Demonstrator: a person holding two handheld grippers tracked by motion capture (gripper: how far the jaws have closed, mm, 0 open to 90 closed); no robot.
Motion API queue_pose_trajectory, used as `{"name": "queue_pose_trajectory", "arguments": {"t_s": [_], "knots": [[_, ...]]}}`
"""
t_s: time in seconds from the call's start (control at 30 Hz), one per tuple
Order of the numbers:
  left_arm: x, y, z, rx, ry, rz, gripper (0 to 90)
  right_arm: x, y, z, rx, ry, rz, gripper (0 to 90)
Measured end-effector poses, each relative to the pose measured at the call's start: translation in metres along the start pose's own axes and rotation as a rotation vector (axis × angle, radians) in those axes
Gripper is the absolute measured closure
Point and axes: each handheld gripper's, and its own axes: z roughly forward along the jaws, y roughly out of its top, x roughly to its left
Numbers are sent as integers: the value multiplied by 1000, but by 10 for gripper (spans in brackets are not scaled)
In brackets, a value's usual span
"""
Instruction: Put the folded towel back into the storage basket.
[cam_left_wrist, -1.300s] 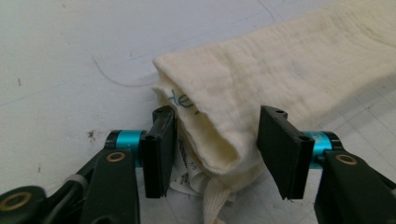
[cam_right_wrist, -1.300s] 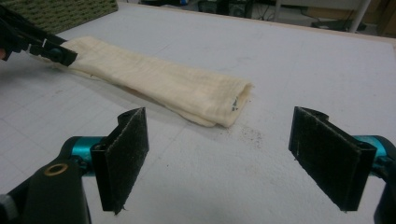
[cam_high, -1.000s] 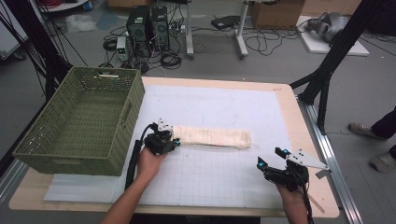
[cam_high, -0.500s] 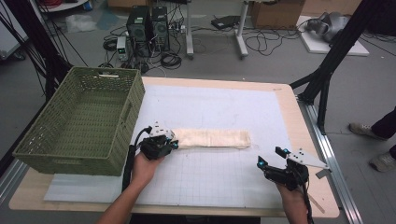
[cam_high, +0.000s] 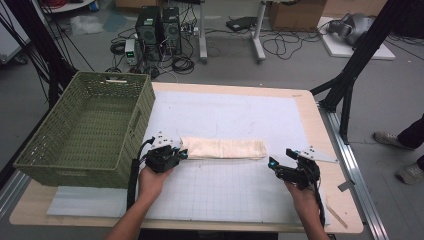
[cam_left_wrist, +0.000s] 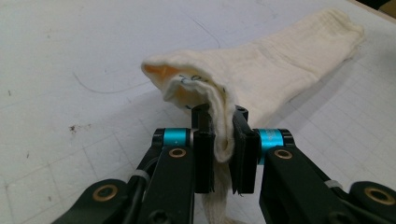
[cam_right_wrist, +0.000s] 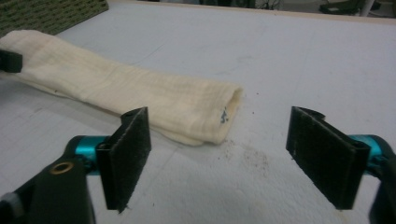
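Note:
A cream folded cloth (cam_high: 225, 148) lies as a long strip across the middle of the white mat (cam_high: 225, 115). My left gripper (cam_high: 176, 153) is shut on the cloth's left end; in the left gripper view the fabric (cam_left_wrist: 261, 79) is pinched between the two jaws and its edge lifts slightly off the mat. My right gripper (cam_high: 276, 165) stands open just right of and below the cloth's right end (cam_right_wrist: 205, 116), with nothing between its pads (cam_right_wrist: 133, 149).
A large green woven basket (cam_high: 85, 125) stands at the table's left edge, close beside my left hand. The wooden table border (cam_high: 345, 200) runs along the right. Cables, computer towers and a black stand leg (cam_high: 350, 75) sit on the floor beyond.
My left gripper has slid slightly down and left, holding the cloth's left end. My right gripper has barely moved.

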Motion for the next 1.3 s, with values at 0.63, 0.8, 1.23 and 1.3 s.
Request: {"name": "queue_pose_trajectory", "arguments": {"t_s": [0.63,0.8,1.23,1.3], "knots": [[0,0,0,-14,4,4,800,9,1,64,164,-18,-91,465],[0,0,-1,-18,7,11,800,12,1,67,203,-18,-118,537],[0,-1,0,-13,9,20,801,14,1,69,235,-12,-116,697],[0,-1,0,-11,10,21,801,14,1,69,234,-2,-111,756]]}}
